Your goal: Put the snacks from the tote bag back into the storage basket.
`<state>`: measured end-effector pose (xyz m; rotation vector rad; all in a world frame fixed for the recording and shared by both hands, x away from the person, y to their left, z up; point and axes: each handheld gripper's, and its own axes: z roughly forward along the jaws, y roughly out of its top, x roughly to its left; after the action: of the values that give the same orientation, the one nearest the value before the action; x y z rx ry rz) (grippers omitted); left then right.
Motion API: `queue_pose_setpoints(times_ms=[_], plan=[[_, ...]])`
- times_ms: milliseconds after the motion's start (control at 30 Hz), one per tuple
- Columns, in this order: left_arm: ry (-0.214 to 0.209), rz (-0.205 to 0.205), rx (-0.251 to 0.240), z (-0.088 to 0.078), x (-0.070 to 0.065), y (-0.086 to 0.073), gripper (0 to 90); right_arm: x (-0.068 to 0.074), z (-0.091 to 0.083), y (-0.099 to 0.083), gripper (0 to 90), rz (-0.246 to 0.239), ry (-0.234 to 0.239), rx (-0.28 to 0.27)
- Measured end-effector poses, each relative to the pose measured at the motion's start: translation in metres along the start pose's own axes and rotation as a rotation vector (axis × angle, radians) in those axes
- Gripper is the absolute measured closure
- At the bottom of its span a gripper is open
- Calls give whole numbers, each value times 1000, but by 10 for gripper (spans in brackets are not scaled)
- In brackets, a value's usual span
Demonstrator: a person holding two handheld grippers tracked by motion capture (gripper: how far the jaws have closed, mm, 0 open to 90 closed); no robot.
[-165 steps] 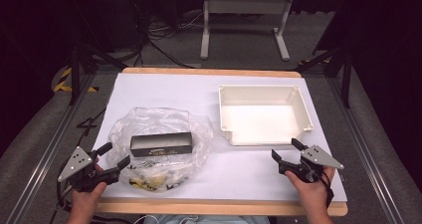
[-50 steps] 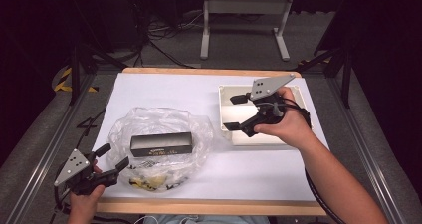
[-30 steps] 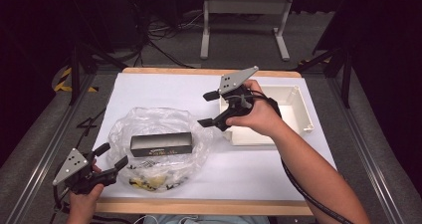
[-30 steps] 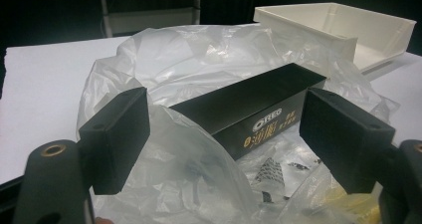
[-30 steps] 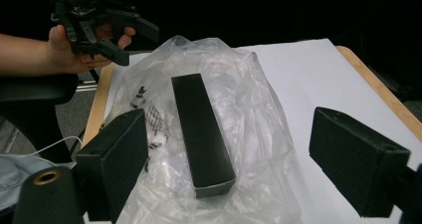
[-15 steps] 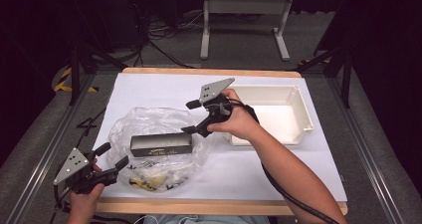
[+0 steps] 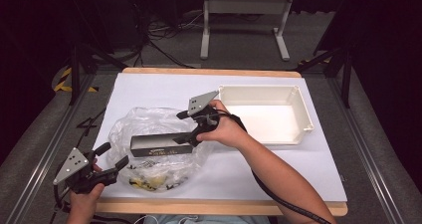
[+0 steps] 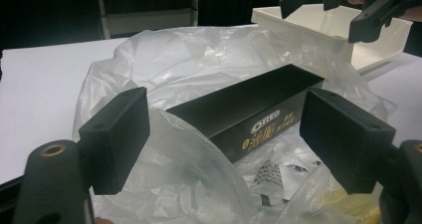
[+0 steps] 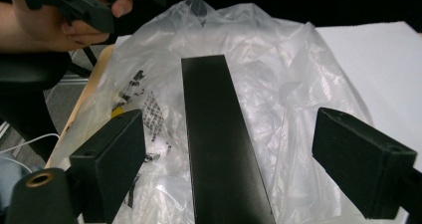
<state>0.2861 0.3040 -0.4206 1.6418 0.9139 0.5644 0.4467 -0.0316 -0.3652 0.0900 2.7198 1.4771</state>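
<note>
Jaws of the right gripper (image 7: pixel 185 126) stand wide apart over the near end of the black box (image 7: pixel 160 143), which lies in the clear plastic bag (image 7: pixel 154 154) at lower centre-left of the high view. A good grasp would probably centre the box between them, clear of plastic. The left gripper (image 7: pixel 111 157), jaws also apart, waits at the bag's lower-left edge; the white tray (image 7: pixel 304 115) sits at right.

Long black box (image 8: pixel 249 109) in crumpled clear plastic bag (image 8: pixel 164 74), between wide-apart black jaws, white tray (image 8: pixel 343 40) behind.

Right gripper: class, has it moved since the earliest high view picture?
Yes. The right gripper left the table's near right corner, crossing leftward past the white tray to the black box.
</note>
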Motion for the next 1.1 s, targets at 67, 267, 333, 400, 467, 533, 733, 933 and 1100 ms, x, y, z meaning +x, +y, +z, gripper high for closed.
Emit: queue_pose_setpoints(times_ms=[67, 267, 333, 400, 467, 533, 733, 933, 1100], plan=[[-1, 2, 1, 0, 0, 0, 207, 0, 4, -1, 144, 0, 5, 20], [0, 0, 0, 0, 0, 0, 206, 0, 16, -1, 144, -7, 20, 97], [-1, 1, 0, 0, 0, 0, 207, -1, 19, 0, 144, -19, 25, 124], [0, 1, 0, 0, 0, 0, 207, -2, 22, 1, 145, -27, 28, 145], [2, -1, 0, 0, 0, 0, 207, -3, 24, 1, 148, -25, 27, 164], [2, -1, -10, 0, 0, 0, 207, -3, 25, 2, 150, -25, 30, 169], [-3, 1, 2, 0, 0, 0, 206, -5, 28, 4, 189, -31, 39, 253], [-2, -1, 1, 0, 0, 0, 206, -8, 34, 2, 196, -33, 53, 331], [-4, 1, 4, 0, 0, 0, 206, -9, 41, -1, 175, -50, 48, 384]])
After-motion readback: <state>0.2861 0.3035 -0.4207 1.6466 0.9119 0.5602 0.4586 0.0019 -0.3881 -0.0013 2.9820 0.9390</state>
